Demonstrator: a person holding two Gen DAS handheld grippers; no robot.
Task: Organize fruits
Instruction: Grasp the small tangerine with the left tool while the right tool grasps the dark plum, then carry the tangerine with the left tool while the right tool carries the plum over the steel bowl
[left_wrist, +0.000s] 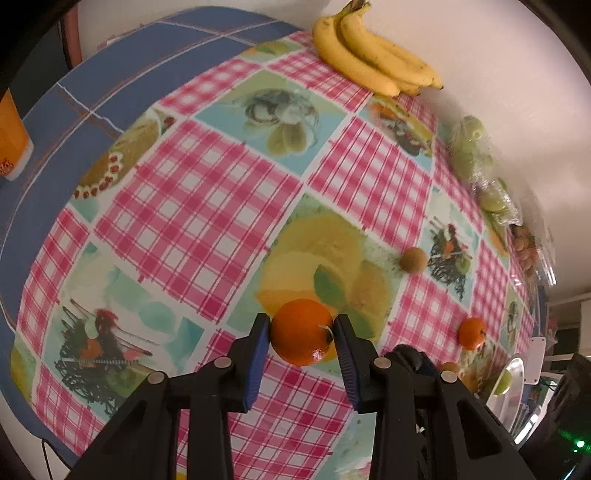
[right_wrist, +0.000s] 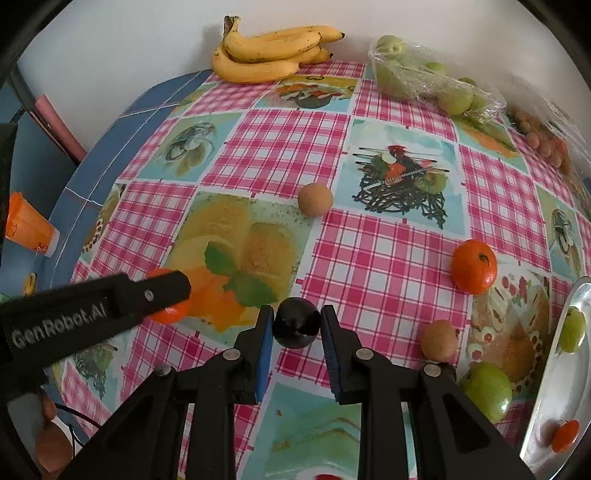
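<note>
Orange fruit (left_wrist: 301, 331) sits on the desk (left_wrist: 207, 206), grasped by the left gripper (left_wrist: 301, 341); squeeze gently and lift straight. The right gripper (right_wrist: 296, 328) is clenched on a dark plum (right_wrist: 296, 326).

Right wrist view: left gripper (right_wrist: 173, 295) arm hides most of the orange (right_wrist: 168, 314) it holds. Metal tray (right_wrist: 554, 369) cut off at right edge. Bagged brown fruit (right_wrist: 546, 144) blurred, kind unclear. Left wrist view: orange cup (left_wrist: 11, 140) cut by left edge.
</note>
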